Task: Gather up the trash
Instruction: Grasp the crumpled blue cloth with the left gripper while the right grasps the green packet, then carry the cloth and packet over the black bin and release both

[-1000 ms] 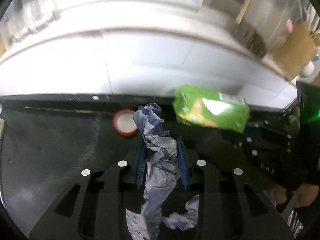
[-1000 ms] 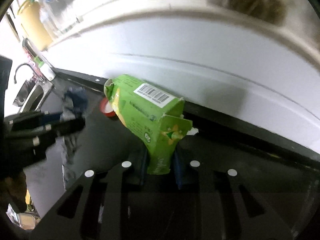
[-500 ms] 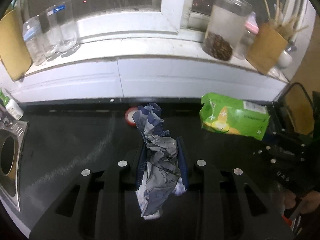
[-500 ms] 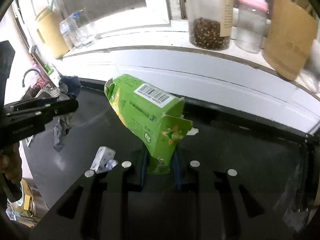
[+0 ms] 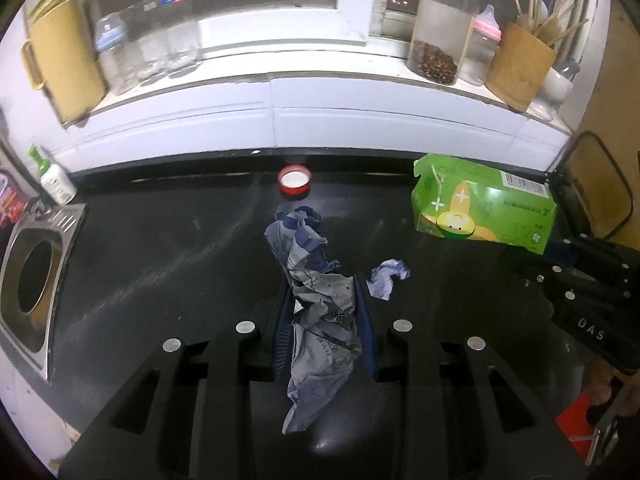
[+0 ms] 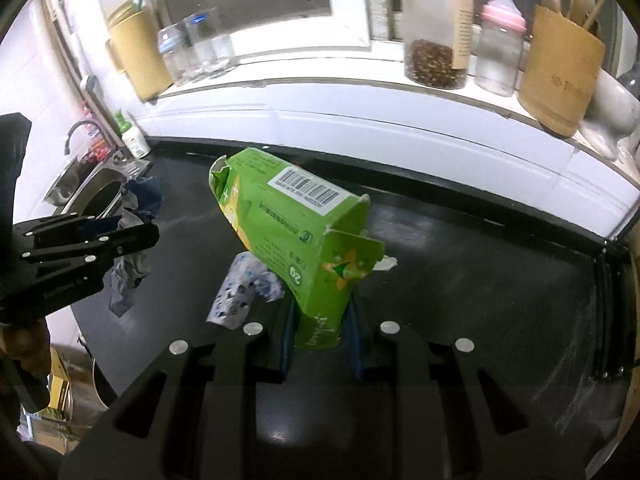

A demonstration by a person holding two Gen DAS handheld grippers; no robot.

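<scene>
Your left gripper (image 5: 324, 312) has its jaws drawn narrow and clamped on a crumpled blue-grey wrapper (image 5: 316, 304); the wrapper bulges out ahead toward 12 o'clock and a loose tail hangs back below the blue pads. Your right gripper (image 6: 320, 328) is likewise nearly closed, pinching the flattened end of a torn green carton (image 6: 292, 236), which juts up and away toward 11 o'clock with its barcode face up. Both pieces are lifted off the black surface (image 5: 160, 248).

In the left wrist view a small crumpled scrap (image 5: 387, 276) lies on the surface just beside the jaws at 1 o'clock, and a red bottle cap (image 5: 295, 180) sits further out at 12 o'clock, close to the back edge where the surface meets the white tiled ledge (image 5: 360, 120). The carton and your right gripper show at 3 o'clock, well apart from the wrapper.

The steel sink (image 5: 36, 280) bounds the surface at 9 o'clock, with a small green-topped bottle (image 5: 54, 178) at its far corner. A black wire rack (image 5: 592, 188) stands at the right end, around 2 o'clock. The ledge carries a glass jar (image 5: 442, 30), a baby bottle (image 5: 482, 46) and a utensil holder (image 5: 520, 68). The dark stretch between sink and jaws is open.
</scene>
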